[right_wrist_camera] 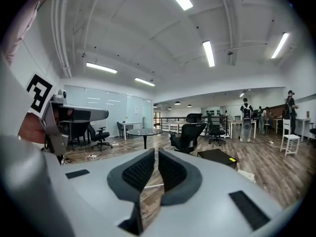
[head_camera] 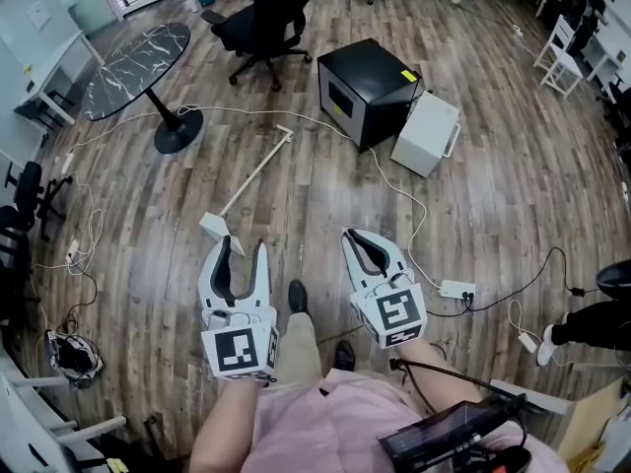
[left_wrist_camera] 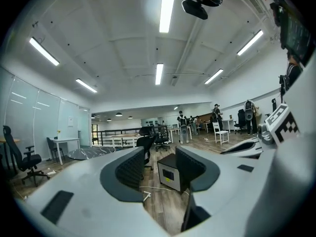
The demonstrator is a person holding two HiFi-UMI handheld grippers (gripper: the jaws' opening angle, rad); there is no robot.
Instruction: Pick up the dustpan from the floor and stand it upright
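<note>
Left gripper [head_camera: 243, 246] gapes empty; right gripper [head_camera: 357, 236] closed on nothing. Dustpan [head_camera: 246, 183] lies flat on floor [head_camera: 306, 215], just ahead of left. Likely best: stoop, clamp handle near pan, tilt upright.

Head view: high, steeply down on wood floor [head_camera: 296, 185]; left gripper [head_camera: 243, 244], right gripper [head_camera: 353, 235] close at bottom. Gripper views: low, roughly level, facing out along own jaws. All share black cabinet [head_camera: 367, 87], office chair [head_camera: 261, 23].
</note>
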